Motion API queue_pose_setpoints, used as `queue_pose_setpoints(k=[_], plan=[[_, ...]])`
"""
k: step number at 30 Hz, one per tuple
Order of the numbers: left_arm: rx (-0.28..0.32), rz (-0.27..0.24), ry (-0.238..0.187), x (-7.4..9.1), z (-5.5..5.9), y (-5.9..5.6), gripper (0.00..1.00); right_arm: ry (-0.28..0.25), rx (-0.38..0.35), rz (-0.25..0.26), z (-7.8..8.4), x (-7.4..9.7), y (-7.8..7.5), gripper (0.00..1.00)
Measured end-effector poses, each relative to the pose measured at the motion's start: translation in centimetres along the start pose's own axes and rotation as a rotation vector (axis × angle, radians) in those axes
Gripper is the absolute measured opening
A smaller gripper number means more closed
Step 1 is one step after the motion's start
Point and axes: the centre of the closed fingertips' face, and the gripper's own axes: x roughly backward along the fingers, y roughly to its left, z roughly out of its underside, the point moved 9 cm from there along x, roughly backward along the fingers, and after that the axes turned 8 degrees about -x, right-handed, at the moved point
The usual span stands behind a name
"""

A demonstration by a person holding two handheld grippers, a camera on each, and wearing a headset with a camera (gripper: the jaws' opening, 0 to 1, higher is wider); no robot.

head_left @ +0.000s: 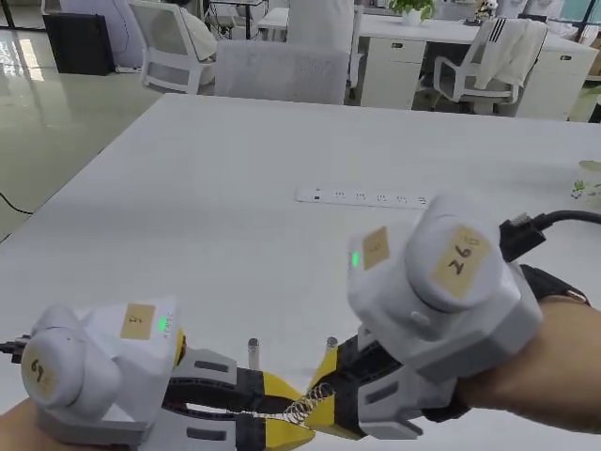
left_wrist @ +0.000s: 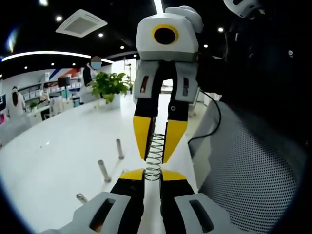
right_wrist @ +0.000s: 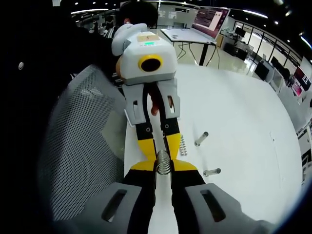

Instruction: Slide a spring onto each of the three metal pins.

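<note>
A small wire spring (head_left: 302, 406) hangs between both grippers near the table's front edge. My left gripper (head_left: 282, 418) comes in from the left and my right gripper (head_left: 321, 393) from the right, yellow tips meeting. In the left gripper view the spring (left_wrist: 156, 146) runs from my left gripper (left_wrist: 152, 174) up into the right gripper (left_wrist: 154, 157). Both are shut on it. Three upright metal pins (left_wrist: 119, 148) (left_wrist: 103, 170) (left_wrist: 82, 198) stand bare just left of the spring. A second spring (right_wrist: 183, 145) lies on the table beside two pins (right_wrist: 201, 139).
A white power strip (head_left: 362, 197) lies mid-table, far beyond the pins (head_left: 253, 352). A grey mesh chair (left_wrist: 253, 170) sits close behind the table's front edge. Office chairs and desks stand past the far edge.
</note>
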Motion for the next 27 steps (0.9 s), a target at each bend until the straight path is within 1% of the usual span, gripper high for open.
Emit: queue_pose_setpoints(k=[6,16,23,26,27], plan=[[0.002,-0.002,-0.008,0.0,0.0,0.1,0.03,0.011,0.003,0.005,-0.3,0.1,0.0,0.08],[-0.007,-0.002,0.005,-0.1,0.3,0.0,0.03,0.045,0.011,-0.002,-0.9,-0.1,0.0,0.08],[-0.005,0.000,0.006,-0.1,0.4,-0.1,0.03,0.049,0.017,-0.002,-1.1,-0.1,0.1,0.08],[0.006,0.004,0.022,-0.1,0.6,-0.1,0.04,0.045,0.013,0.002,-1.2,0.2,0.1,0.08],[0.013,0.010,0.024,-0.2,0.7,-0.2,0.04,0.041,0.014,0.013,-1.2,0.3,-0.1,0.08]])
